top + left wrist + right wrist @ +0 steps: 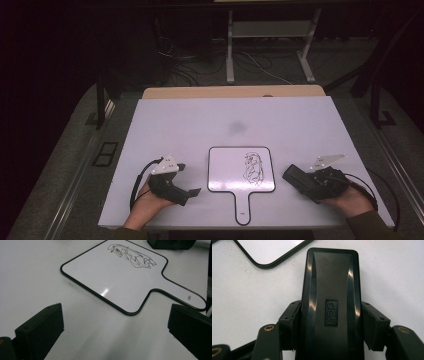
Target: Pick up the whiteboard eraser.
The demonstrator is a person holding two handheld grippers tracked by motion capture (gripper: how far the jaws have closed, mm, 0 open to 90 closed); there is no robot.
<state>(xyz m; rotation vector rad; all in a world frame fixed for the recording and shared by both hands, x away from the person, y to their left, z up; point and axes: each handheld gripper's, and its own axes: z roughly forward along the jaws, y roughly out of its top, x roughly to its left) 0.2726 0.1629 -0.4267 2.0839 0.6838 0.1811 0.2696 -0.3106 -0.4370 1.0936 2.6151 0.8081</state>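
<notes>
From the high view we look down on a white table (190, 125) in a dim room. A small paddle-shaped whiteboard (230, 172) lies flat near the table's front edge, at about six o'clock from the table's centre, its handle pointing toward the person. A black scribble (253, 167) covers the board's right half. At nine o'clock from the board, well apart from it, we see the left gripper (190, 180) held in the person's left hand (147, 202), its jaws spread and holding nothing. At three o'clock from the board, just beside it, the right gripper (305, 182) sits in the right hand (352, 200), closed around a black eraser (296, 176) whose free end points toward the board.

In the left gripper view, we see that gripper's two black jaws rising wide apart at the lower corners, with bare table between them. The whiteboard (120, 277) lies ahead toward twelve o'clock, tilted in the frame, its handle running off toward three o'clock. The scribble (131, 256) sits near the board's far end. A dark object at the top edge, toward one o'clock, is too cropped for us to name.

In the right gripper view, the eraser (330, 302) stands lengthwise between the two jaws, which press against its long sides. A raised "deli" logo (331, 313) marks its top. The eraser's rounded end reaches toward twelve o'clock over the white table (392, 275). A corner of the whiteboard (269, 250) shows at eleven o'clock, close to the eraser but not touching it.
</notes>
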